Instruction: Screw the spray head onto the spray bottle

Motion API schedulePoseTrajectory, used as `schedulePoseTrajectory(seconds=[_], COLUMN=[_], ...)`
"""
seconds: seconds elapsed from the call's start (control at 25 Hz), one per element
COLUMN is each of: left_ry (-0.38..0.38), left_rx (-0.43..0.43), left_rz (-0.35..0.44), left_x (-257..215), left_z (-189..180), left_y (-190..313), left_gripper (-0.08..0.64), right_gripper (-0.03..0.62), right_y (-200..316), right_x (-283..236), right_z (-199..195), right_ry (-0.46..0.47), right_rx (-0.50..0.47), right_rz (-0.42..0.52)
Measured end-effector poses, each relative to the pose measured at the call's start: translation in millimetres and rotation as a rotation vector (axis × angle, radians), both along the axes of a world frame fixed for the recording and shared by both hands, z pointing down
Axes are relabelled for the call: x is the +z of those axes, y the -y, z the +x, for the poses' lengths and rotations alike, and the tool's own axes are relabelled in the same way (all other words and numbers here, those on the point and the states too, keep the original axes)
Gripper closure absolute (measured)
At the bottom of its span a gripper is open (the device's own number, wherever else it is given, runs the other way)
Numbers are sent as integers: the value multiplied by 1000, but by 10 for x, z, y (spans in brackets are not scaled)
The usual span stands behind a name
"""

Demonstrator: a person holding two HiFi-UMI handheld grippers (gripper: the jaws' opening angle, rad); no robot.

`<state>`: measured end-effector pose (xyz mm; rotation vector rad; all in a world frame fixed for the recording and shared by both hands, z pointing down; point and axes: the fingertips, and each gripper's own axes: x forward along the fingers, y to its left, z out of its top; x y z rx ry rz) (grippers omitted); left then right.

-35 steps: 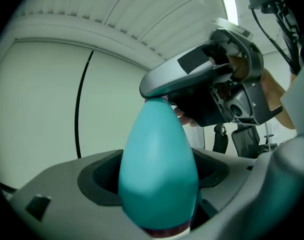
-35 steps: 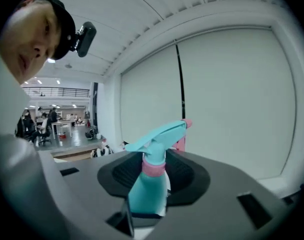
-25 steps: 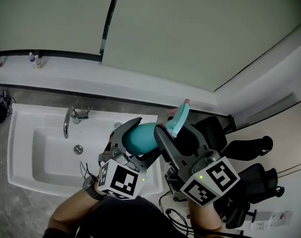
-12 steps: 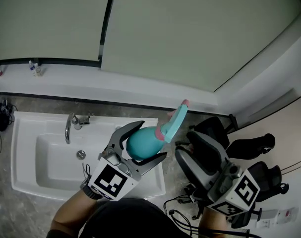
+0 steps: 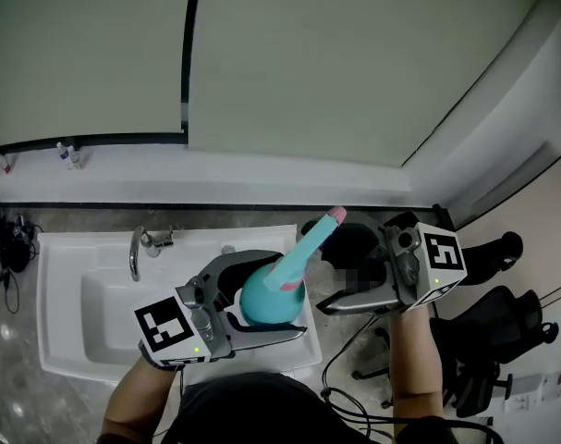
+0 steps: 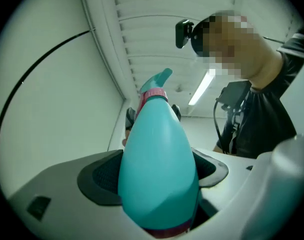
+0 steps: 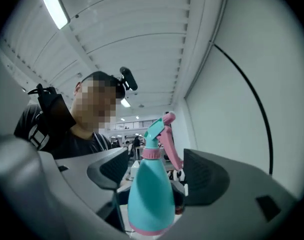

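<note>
- We see the left gripper (image 5: 292,294) clamped round the teal spray bottle (image 5: 266,299), its spray head (image 5: 308,243) on.
- The right gripper (image 5: 315,268), jaws just opened wide, grips nothing.

Teal body and pink base band on spray bottle (image 5: 266,299). Teal spray head (image 5: 308,245) with pink collar, trigger, nozzle. Grey left gripper (image 5: 289,294), black pads, black-and-white square markers. White sink (image 5: 58,248).
</note>
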<state>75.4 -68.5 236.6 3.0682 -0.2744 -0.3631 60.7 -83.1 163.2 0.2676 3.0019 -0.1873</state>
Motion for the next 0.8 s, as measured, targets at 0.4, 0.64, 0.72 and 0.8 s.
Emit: schedulePoseTrajectory(seconds=[0.4,0.64,0.72,0.8], left_ry=[49,47,45,32], left_rx=[135,108,115,138], left_rz=[64,49,50,56], left_x=[12,67,76,62], left_z=[126,45,17,9], left_y=[-307,-234,-209,-232], left_gripper=[156,156,156,156], right_gripper=[286,290,290,290], right_y=[-267,-261,-243,-223], right_x=[-30,77,116,123], right_z=[-265,-220,-211,-180], right_ry=[-103,-188,-208,-203], right_rx=[-220,-103,-85,-74], right_rz=[0,57,71,78])
